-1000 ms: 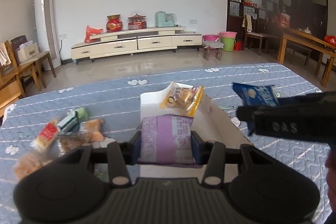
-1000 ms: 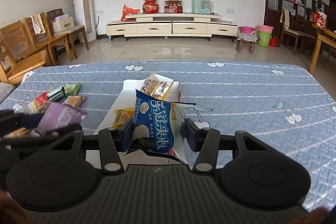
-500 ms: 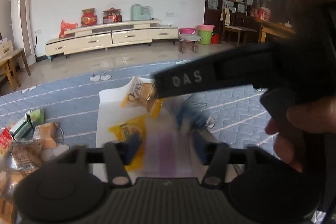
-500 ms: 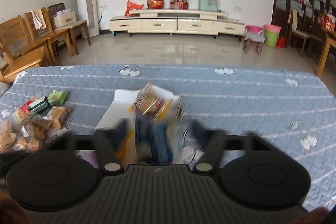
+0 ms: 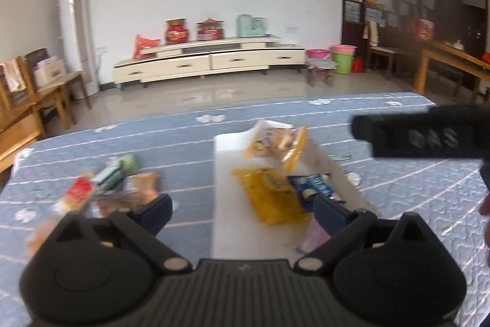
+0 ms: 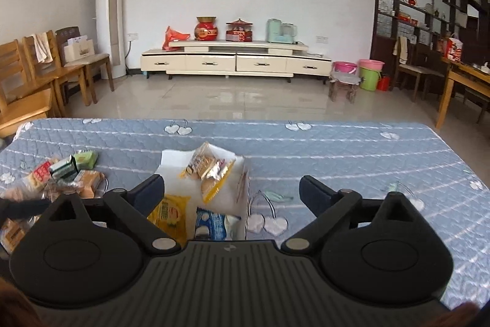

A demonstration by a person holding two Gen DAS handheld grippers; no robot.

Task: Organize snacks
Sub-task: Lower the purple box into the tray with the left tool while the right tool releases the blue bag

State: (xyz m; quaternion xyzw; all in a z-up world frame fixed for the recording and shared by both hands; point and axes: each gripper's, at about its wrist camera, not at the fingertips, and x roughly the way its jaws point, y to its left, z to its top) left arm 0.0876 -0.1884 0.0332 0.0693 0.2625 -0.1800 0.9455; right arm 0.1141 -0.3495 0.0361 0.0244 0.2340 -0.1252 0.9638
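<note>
A shallow white box (image 6: 242, 222) is sitting low in the middle of the frame on a blue quilted cover (image 6: 337, 149) printed with white hearts. Inside it a yellow packet (image 6: 170, 212) and a blue-and-white packet (image 6: 214, 224) are lying side by side near the bottom, a clear bag of biscuits with yellow edges (image 6: 208, 170) is leaning at the far end, and a pale purple packet (image 5: 312, 236) is showing, blurred, low in the left wrist view. To the left of the box, apart from it, a loose pile of snacks (image 6: 61, 176) is spreading over the cover, with green, red and tan wrappers among them.

The right gripper (image 6: 232, 192) is hanging over the near end of the box with its fingers spread wide and nothing between them. The left gripper (image 5: 242, 212) is likewise gaping, its jaws having just been opening, with the yellow packet lying loose below the gap.

Beyond the cover, pale glossy floor tiles are running back to a long cream TV cabinet (image 6: 235, 60) against the white wall in the upper middle, carrying a red jar (image 6: 206, 28) and a mint-green appliance (image 6: 277, 31). A tall white air conditioner (image 6: 109, 14) is standing at the upper left, wooden chairs (image 6: 36, 72) are lining the left edge, pink and green buckets (image 6: 366, 75) are sitting at the right, and dark shelving (image 6: 428, 8) is filling the upper right.
</note>
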